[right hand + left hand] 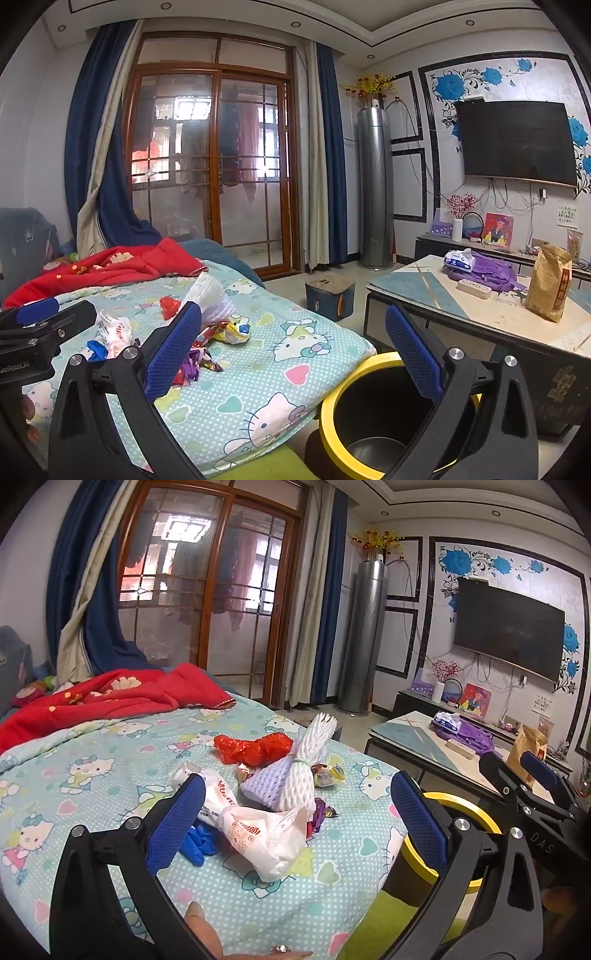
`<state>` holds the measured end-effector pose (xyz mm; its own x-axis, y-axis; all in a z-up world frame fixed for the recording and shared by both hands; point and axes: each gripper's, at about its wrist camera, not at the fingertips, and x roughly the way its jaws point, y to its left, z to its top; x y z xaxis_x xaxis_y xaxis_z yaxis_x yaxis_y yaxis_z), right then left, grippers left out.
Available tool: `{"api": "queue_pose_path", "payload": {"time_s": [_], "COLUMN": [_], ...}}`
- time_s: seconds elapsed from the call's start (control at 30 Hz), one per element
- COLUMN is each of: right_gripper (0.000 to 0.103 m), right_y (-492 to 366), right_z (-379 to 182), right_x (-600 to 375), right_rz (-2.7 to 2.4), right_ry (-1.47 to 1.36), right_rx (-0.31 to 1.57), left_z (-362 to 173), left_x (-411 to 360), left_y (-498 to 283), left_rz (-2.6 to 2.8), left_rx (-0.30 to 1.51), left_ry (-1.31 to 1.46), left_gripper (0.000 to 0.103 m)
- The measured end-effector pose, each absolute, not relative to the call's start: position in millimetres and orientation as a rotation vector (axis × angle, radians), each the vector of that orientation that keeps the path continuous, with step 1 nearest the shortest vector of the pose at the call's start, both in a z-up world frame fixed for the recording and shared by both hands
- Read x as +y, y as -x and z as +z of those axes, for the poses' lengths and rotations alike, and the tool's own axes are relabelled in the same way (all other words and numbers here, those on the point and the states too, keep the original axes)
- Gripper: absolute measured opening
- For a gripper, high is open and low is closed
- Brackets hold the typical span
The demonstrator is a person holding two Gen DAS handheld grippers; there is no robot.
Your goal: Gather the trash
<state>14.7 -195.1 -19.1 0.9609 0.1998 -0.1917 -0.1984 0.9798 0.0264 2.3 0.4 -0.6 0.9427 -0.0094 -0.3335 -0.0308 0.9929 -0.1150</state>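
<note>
Left wrist view: your left hand-held gripper [295, 819], like the right hand-held gripper [293, 350], gapes empty; the white plastic bag [258, 830] on the bed [92, 775] is light, crumply, slippery, so pinch its bunched middle.

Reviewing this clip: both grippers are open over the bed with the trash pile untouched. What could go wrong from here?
1. The small candy wrappers lie loose and partly tucked under the foam net bundle; a wide grab may miss or scatter them.
2. The white plastic bag is crumpled and floppy, so the jaws might pinch the bedsheet along with it.
3. The yellow-rimmed bin sits low beside the bed edge, partly behind the right gripper; light pieces could drop outside it.
</note>
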Motion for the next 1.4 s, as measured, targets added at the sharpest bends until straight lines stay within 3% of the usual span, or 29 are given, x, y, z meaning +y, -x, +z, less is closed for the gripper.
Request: {"api": "queue_pose_path", "payload": {"time_s": [1.17, 1.4], "right_gripper": [0.097, 0.097], "right_y": [-15, -28], "right_z": [-17, -42], "right_x": [-194, -195], "right_rz": [0.201, 0.211], "right_ry": [-0.004, -0.003], "right_rx": [0.205, 0.208], "left_z": [-1, -8], "left_x": [-1, 3], "left_y": [0, 1], "left_rz": [0.006, 0.012], "left_rx": [0.341, 0.345], "left_ry": [0.127, 0.130], "left_gripper": [0.092, 0.092]}}
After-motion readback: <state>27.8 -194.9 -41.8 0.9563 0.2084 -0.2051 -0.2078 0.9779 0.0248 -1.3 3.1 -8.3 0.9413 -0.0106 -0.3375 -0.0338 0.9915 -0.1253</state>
